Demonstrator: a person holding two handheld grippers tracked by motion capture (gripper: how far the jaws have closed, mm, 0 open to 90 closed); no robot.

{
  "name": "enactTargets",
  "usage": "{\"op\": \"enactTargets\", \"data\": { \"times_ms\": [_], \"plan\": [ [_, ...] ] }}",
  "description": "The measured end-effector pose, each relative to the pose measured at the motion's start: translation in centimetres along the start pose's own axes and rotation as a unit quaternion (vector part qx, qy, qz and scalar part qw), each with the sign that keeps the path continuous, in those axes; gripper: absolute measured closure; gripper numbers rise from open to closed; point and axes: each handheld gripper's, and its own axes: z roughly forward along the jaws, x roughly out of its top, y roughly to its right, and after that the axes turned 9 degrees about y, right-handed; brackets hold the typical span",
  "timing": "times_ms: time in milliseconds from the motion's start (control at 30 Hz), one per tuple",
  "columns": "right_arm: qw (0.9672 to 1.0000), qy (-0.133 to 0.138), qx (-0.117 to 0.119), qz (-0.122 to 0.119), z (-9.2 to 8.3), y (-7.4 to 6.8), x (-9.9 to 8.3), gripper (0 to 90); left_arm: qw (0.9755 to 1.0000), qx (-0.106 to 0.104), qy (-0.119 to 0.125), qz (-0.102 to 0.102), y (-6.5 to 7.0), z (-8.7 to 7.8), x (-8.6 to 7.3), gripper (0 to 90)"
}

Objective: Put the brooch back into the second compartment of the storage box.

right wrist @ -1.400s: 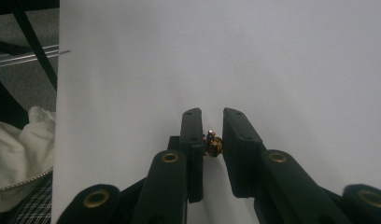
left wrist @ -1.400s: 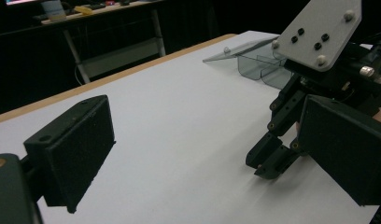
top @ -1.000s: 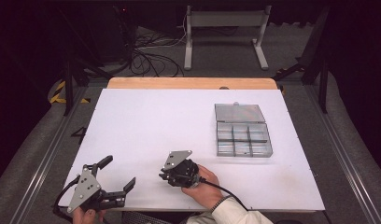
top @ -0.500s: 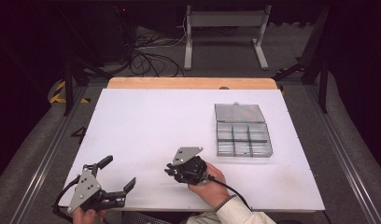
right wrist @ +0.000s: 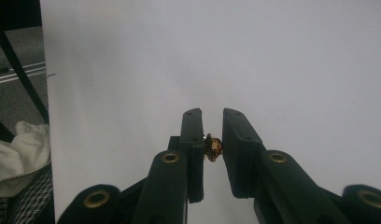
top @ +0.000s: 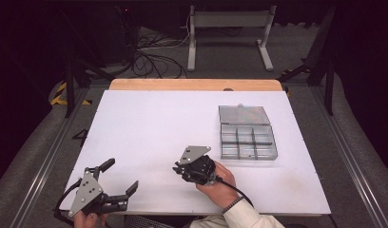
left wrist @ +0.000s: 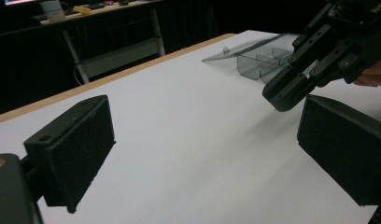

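The right gripper [right wrist: 212, 149] is pinching a small brass-coloured part [right wrist: 213, 147] between nearly closed jaws above the white table [top: 149, 128], presumably bound for the open compartment box [top: 247, 137], while the left gripper [top: 120, 178] is waiting agape.

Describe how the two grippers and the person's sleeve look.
Both the left gripper and right gripper are black, each with a grey three-cornered plate on top, brass-coloured rivets and a black trailing cable. Their jaws are flat, rectangular blocks. The sleeve is white.
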Motion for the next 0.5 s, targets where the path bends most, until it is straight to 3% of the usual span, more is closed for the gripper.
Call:
{"op": "enactTargets", "data": {
  "times_ms": [500],
  "plan": [
    [0.9984,-0.002,-0.047,0.032,-2.6,2.8,0.1,79.3,1.0000,-0.001,-0.003,0.001,0.0,0.1,0.0,4.5]
  ]
}}
